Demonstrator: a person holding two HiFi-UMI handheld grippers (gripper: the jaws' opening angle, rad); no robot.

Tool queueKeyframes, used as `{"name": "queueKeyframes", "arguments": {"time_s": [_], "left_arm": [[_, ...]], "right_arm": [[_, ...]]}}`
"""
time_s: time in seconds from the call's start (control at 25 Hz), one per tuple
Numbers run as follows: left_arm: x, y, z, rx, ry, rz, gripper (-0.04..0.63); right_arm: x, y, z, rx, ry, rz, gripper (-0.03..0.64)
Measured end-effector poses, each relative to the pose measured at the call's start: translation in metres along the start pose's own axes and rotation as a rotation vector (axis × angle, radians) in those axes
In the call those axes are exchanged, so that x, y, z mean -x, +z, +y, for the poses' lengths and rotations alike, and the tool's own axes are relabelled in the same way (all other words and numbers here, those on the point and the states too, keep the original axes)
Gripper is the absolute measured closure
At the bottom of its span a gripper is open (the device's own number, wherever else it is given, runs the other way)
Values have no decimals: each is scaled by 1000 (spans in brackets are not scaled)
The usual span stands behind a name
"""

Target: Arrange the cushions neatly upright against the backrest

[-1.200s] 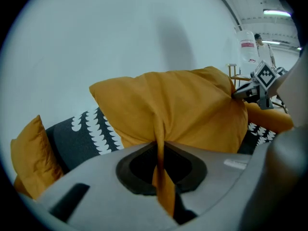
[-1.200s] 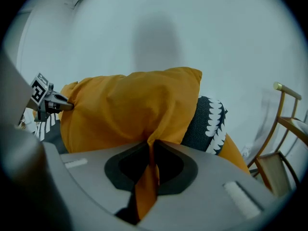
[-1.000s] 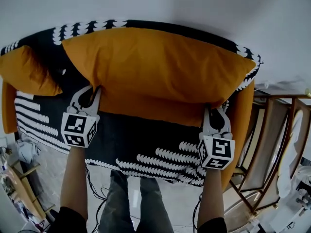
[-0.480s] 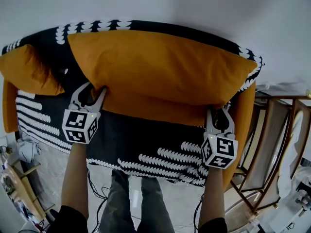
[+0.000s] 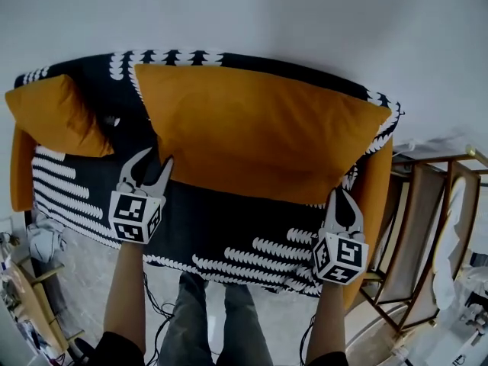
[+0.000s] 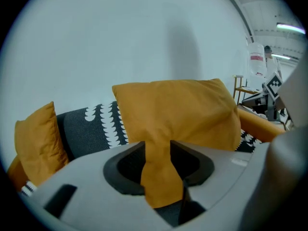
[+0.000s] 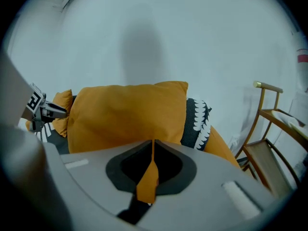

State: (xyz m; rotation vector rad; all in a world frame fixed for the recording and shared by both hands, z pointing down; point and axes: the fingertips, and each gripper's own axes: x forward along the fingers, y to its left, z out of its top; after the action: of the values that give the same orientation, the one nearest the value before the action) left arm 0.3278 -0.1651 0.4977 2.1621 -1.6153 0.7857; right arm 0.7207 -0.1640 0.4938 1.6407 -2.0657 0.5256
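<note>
Cushion (image 5: pixel 259 136) fabric fills wide, just-opened left tongs (image 6: pixel 158 147); only the right gripper view shows right tongs (image 7: pixel 153 144) just closed on it.

Soft, even indoor light, fairly bright; faint grey shadow on the wall (image 7: pixel 142 42) in both gripper views; strip lamp (image 6: pixel 291 28) glares top right of the left one; heavy fisheye bending, black corners; foreground nearest the lens blurred; big cushion (image 5: pixel 259 139) sharp, colours slightly muted
</note>
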Motion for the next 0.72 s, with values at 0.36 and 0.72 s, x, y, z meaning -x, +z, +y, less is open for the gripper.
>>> {"name": "queueKeyframes", "arguments": {"time_s": [0.36, 0.72], "left_arm": [[75, 36, -22, 55, -27, -77, 606], [148, 105, -13, 27, -32, -194, 598]], "right_arm": [[63, 55, 38, -62, -4, -45, 609], [124, 122, 78, -74, 54, -123, 609]]}}
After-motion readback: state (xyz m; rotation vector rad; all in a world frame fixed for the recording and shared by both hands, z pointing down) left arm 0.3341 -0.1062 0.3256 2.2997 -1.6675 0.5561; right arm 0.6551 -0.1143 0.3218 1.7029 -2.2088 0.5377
